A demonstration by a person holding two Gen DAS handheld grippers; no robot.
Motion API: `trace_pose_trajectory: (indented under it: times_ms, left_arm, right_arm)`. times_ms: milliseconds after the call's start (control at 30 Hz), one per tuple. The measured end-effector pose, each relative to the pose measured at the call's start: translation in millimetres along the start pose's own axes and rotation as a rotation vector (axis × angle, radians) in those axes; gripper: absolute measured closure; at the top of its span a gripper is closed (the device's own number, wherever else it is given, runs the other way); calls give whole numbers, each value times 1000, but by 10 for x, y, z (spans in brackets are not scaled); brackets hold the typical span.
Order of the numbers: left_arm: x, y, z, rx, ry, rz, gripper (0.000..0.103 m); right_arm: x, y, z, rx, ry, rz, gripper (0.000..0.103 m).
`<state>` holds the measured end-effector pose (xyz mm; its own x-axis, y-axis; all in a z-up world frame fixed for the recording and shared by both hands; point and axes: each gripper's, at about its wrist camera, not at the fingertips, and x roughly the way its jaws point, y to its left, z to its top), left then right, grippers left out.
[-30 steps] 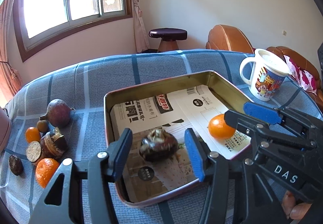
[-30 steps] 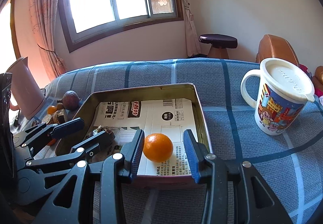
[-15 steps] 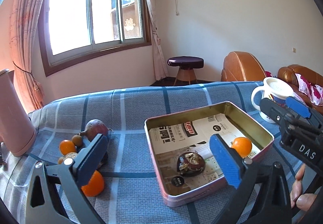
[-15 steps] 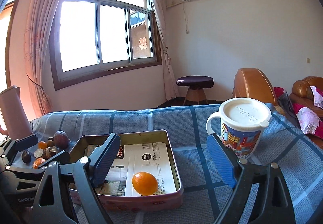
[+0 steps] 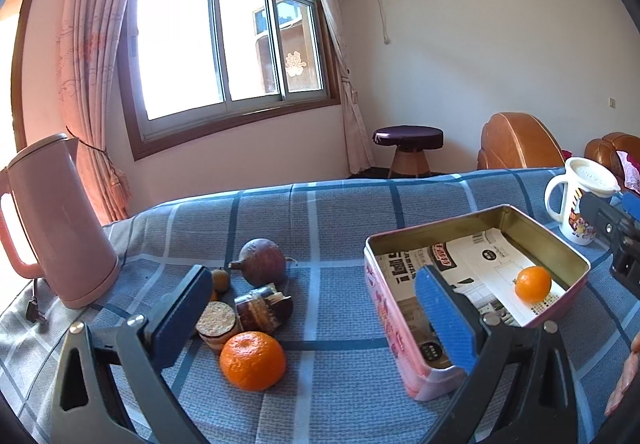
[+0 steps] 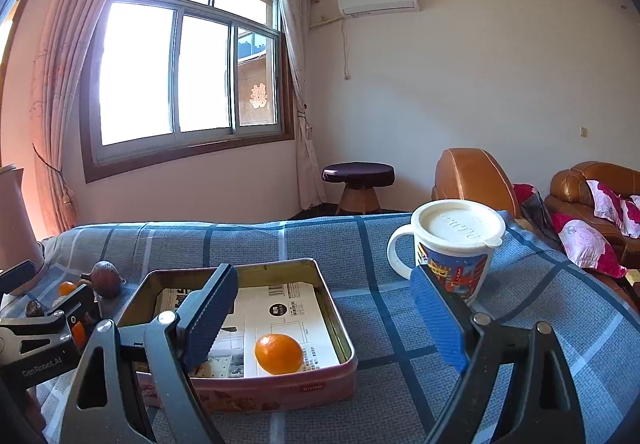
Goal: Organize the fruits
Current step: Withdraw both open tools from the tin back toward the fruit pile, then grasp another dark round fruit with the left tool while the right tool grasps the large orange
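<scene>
1. Now both tongs are spread wide and hold nothing: the left gripper (image 5: 312, 308) hangs above the cloth, and the right gripper (image 6: 324, 318) hangs above the near edge of the tin box (image 6: 340, 328).
2. Between the left fingers, at about 7 o'clock in the left view, lies a big tangerine (image 5: 253, 361). Just behind it is the fruit pile (image 5: 256, 300): a cut brown piece, a round cork-like slice, a dark red round fruit (image 5: 262, 262) and a small orange one, all touching or nearly touching.
3. One small tangerine (image 6: 279, 354) already sits in the tin box on printed paper, near the front wall. A dark thing is partly hidden behind the left finger of the right gripper; what it is cannot be told.
4. The risk, by judgement: the big tangerine is round and smooth, so a grip off its middle could push it away over the cloth. The pile stands very near, so a finger coming down at the far side could knock the cut pieces.
5. The wall of the tin box is high; a fruit carried too low could hit the rim.
6. Around: a pink kettle (image 5: 52, 220) at 9 o'clock of the left view, with its cord on the cloth, and a lidded mug (image 6: 456, 248) at 1 o'clock of the right view. Neither blocks the way from pile to box.
</scene>
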<state>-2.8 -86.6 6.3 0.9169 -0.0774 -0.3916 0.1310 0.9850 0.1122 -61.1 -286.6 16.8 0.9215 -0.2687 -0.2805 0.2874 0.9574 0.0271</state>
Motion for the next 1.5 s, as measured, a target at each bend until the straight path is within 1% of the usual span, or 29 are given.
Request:
trace_pose_trajectory:
  times_ms: [200, 433, 833, 967, 1133, 1267, 1367, 1500]
  left_arm:
    - [-22, 150, -34, -24, 11, -24, 0]
    - [-34, 326, -68, -41, 17, -41, 0]
    - [14, 759, -121, -64, 33, -20, 0]
    - [45, 883, -133, -60, 34, 0, 0]
    - [98, 1082, -145, -86, 50, 5, 0]
    - [126, 1253, -162, -71, 58, 8, 0]
    - [180, 1442, -180, -85, 80, 30, 0]
    - [281, 1683, -213, -106, 132, 59, 0]
  right_arm:
    - [-123, 110, -41, 36, 11, -7, 14]
    - [-206, 380, -84, 30, 27, 15, 14]
    - [-260, 919, -130, 38, 54, 98, 14]
    - [-258, 1089, -139, 22, 60, 121, 14]
    - [-249, 1272, -155, 9, 74, 152, 14]
    - [-232, 1409, -173, -11, 98, 175, 14]
    - [-186, 1522, -186, -33, 132, 201, 14]
    - [-133, 1679, -214, -57, 172, 248, 14]
